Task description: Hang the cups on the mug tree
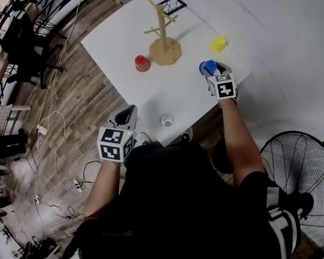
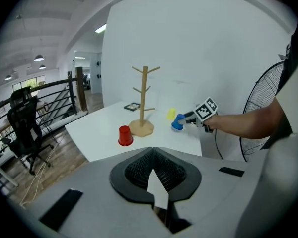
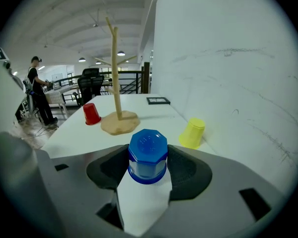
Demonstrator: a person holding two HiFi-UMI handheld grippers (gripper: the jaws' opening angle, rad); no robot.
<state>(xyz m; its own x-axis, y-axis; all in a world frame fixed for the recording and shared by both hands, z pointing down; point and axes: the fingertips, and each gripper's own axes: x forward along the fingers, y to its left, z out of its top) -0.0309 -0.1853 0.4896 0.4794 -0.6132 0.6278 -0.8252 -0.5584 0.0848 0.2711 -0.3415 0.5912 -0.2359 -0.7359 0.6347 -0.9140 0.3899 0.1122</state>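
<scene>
Left gripper hangs clenched and empty over the table's near edge, at 7 o'clock of the tree; right gripper stands spread wide around the blue cup, pads just beside its sides, not squeezing; that cup sits upside down on the table at 4 o'clock of the tree; red cup sits upside down at 8 o'clock, just beside the base; yellow cup sits upside down at 3 o'clock, near the blue one.
</scene>
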